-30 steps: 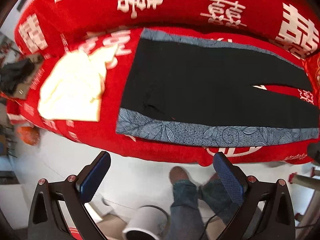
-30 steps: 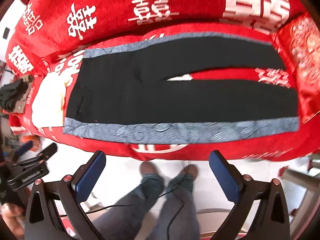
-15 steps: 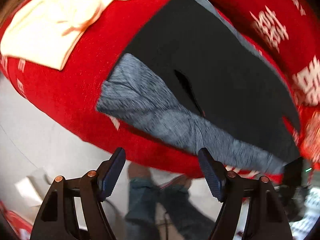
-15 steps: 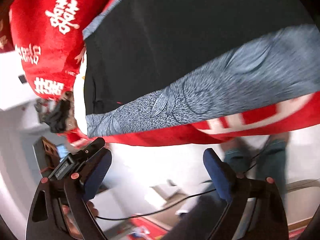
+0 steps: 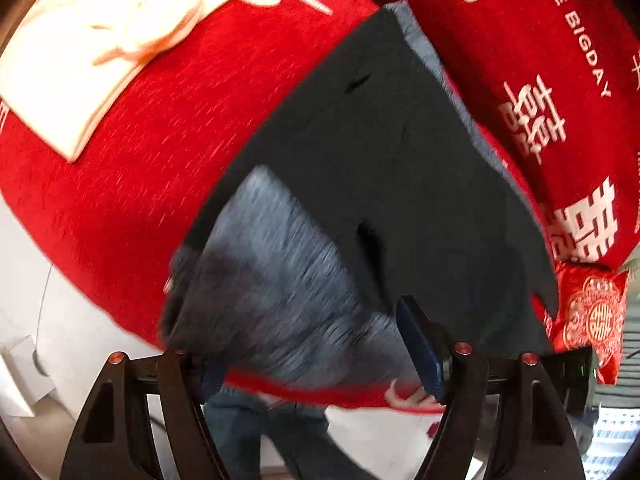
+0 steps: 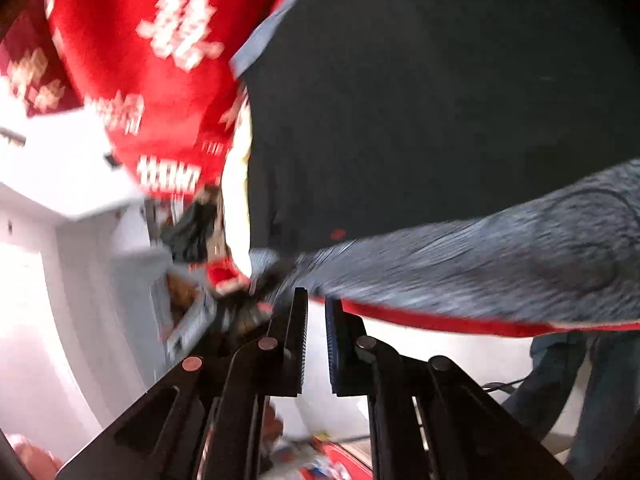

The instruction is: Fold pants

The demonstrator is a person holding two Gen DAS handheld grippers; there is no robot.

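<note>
Here the pants (image 5: 400, 184) lie spread flat on the red sofa (image 5: 160, 128), black with a grey leaf-patterned band (image 5: 280, 280) along the edge that hangs at the sofa's front edge. No fold shows yet: both legs lie open side by side, so I judge the task is at its first grasp, with every fold left to do.

The left gripper (image 5: 320, 344) is at the waist corner near the front edge. Its jaws have just been closing and stand about half spread, with the grey band bunched between them; one pad is hidden behind the cloth, so whether the pads press on it I cannot tell.

The right gripper (image 6: 316, 320) has its jaws nearly pressed together, having just closed, with a thin gap between the pads. Its tips sit right at the grey band's lower edge at the sofa's front, but the blur hides whether any cloth is caught.

Beyond the waist, toward the sofa's end, lies a folded cream garment (image 5: 100, 40). Red cushions (image 5: 540, 80) with white characters line the back. The person's jeans (image 6: 580, 380) show below the front edge.
</note>
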